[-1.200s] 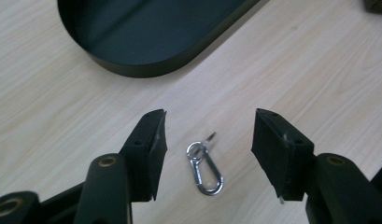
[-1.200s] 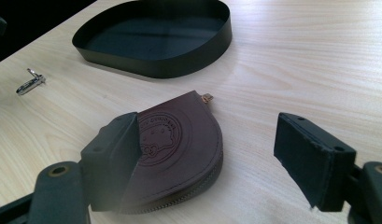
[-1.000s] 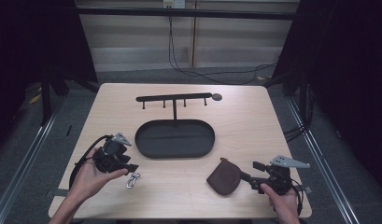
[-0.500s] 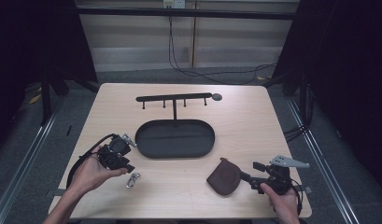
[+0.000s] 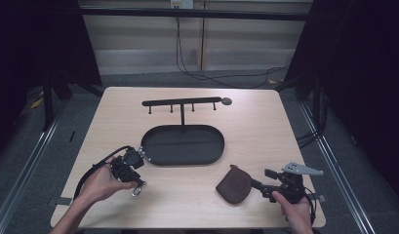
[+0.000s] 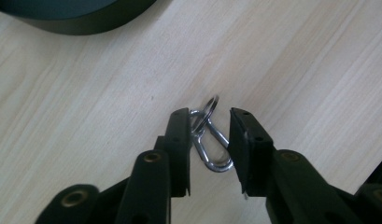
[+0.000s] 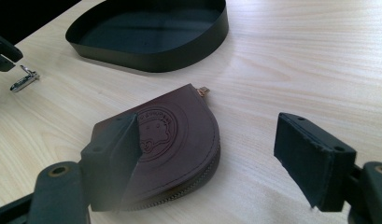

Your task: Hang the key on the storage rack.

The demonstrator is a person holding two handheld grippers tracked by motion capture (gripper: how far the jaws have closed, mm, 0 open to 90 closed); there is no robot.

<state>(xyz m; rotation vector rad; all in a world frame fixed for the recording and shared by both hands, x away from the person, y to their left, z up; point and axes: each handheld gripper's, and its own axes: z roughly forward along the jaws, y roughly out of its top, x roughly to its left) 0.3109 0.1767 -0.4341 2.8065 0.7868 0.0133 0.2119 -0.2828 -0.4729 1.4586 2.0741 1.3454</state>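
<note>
Nearest, along the table's point(image 5: 265, 117) front edge: left gripper point(image 5: 134, 176) at about 7 o'clock of the table, tipped down over a small metal carabiner point(image 5: 137, 191) with a key ring, jaws parted and straddling it, not yet clamped. In the left gripper view, carabiner point(image 6: 210, 148) lying flat on the wood, long axis from 5 o'clock up to 11 o'clock, closed loop toward the camera, key ring point(image 6: 208, 109) at the far end pointing to 12 o'clock; left pad apparently touching the clip, right pad just beside it. Detail unreadable from the high view, a mere glint there.

At 5 o'clock, right gripper point(image 5: 257, 184) spread wide, released, aimed at 9 o'clock toward a brown leather pouch point(image 5: 233, 185). Right gripper view adds an embossed round stamp on the pouch point(image 7: 170, 135), a zipper edge, and a small copper pull pointing to 12 o'clock.

Farther, at centre, black oval tray point(image 5: 183, 144). Beyond, toward 12 o'clock, black hook rack point(image 5: 181, 103) with 4 pegs.
</note>
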